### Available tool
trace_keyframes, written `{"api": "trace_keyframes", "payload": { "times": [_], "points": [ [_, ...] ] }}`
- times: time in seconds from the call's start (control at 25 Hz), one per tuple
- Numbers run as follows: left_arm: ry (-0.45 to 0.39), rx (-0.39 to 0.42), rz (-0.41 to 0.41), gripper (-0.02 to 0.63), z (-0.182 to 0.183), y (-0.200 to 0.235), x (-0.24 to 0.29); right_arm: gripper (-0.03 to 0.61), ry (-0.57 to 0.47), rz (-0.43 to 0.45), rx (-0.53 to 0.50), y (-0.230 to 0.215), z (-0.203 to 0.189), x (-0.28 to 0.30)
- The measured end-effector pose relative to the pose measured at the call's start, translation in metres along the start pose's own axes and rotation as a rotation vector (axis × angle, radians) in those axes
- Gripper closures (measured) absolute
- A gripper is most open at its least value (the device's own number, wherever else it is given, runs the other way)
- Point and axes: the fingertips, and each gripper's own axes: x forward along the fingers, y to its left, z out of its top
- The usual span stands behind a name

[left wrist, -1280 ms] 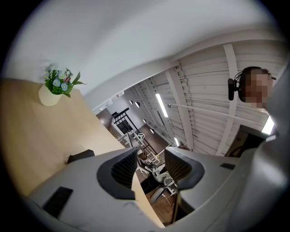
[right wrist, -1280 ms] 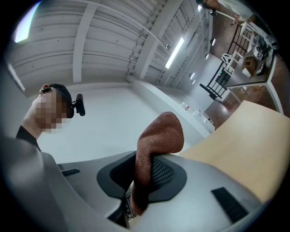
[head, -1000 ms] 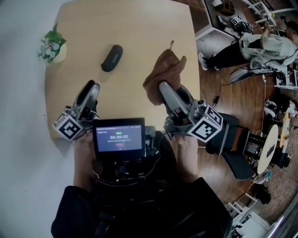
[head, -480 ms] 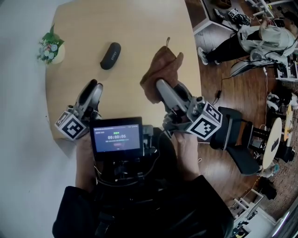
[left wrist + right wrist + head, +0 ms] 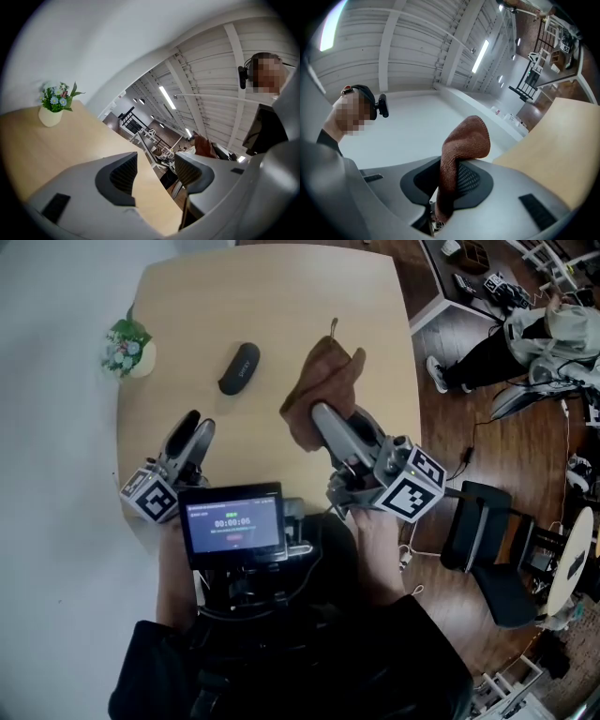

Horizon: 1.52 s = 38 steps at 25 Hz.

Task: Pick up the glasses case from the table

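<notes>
The dark oval glasses case (image 5: 239, 368) lies on the wooden table (image 5: 262, 296), left of centre and apart from both grippers. My left gripper (image 5: 198, 427) sits below it, near the table's left front. Its jaws are opening, with nothing between them (image 5: 154, 171). My right gripper (image 5: 324, 418) is shut on a brown cloth (image 5: 326, 381), which drapes up and away over the table to the right of the case. In the right gripper view the cloth (image 5: 465, 143) is pinched between the pads and stands above the right gripper (image 5: 449, 180).
A small pot of flowers (image 5: 128, 346) stands at the table's far left corner and shows as the pot (image 5: 51, 112) in the left gripper view. A screen (image 5: 234, 521) hangs at my chest. Right of the table are a black chair (image 5: 487, 545) and a seated person (image 5: 525, 338).
The left gripper's jaws have spread apart. Both hands have shifted slightly over the table's near side. The cloth stays in the right gripper and the case has not moved.
</notes>
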Motion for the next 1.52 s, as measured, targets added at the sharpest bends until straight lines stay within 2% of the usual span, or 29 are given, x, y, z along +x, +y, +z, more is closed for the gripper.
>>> {"api": "trace_keyframes", "payload": {
  "times": [0.2, 0.4, 0.56, 0.72, 0.8, 1.0, 1.16, 1.24, 1.32, 1.52],
  "points": [
    [0.057, 0.038, 0.024, 0.356, -0.006, -0.003, 0.015, 0.518, -0.027, 0.035, 0.047, -0.016, 0.008, -0.007],
    [0.109, 0.131, 0.079, 0.309, -0.009, 0.007, 0.029, 0.517, -0.025, 0.062, 0.102, -0.044, 0.000, -0.003],
    [0.141, 0.237, 0.080, 0.266, -0.007, 0.024, 0.043, 0.517, -0.019, 0.070, 0.075, -0.041, 0.002, 0.000],
    [0.225, 0.328, 0.077, 0.213, -0.013, 0.054, 0.074, 0.517, -0.041, 0.032, 0.027, -0.034, 0.012, -0.009],
    [0.283, 0.350, 0.077, 0.213, -0.021, 0.067, 0.094, 0.517, -0.062, 0.002, 0.017, -0.031, 0.020, -0.014],
    [0.453, 0.441, 0.077, 0.190, -0.054, 0.104, 0.135, 0.491, -0.072, -0.051, -0.006, -0.013, 0.021, -0.021],
    [0.549, 0.502, 0.094, 0.146, -0.080, 0.143, 0.160, 0.491, -0.082, -0.102, -0.039, 0.000, 0.017, -0.028],
    [0.598, 0.523, 0.115, 0.144, -0.092, 0.170, 0.167, 0.491, -0.085, -0.129, -0.050, 0.002, 0.011, -0.028],
    [0.631, 0.541, 0.126, 0.144, -0.103, 0.189, 0.173, 0.491, -0.088, -0.159, -0.057, 0.002, 0.006, -0.032],
    [0.689, 0.602, 0.135, 0.144, -0.124, 0.202, 0.189, 0.491, -0.095, -0.190, -0.059, 0.004, 0.002, -0.043]
  ]
}}
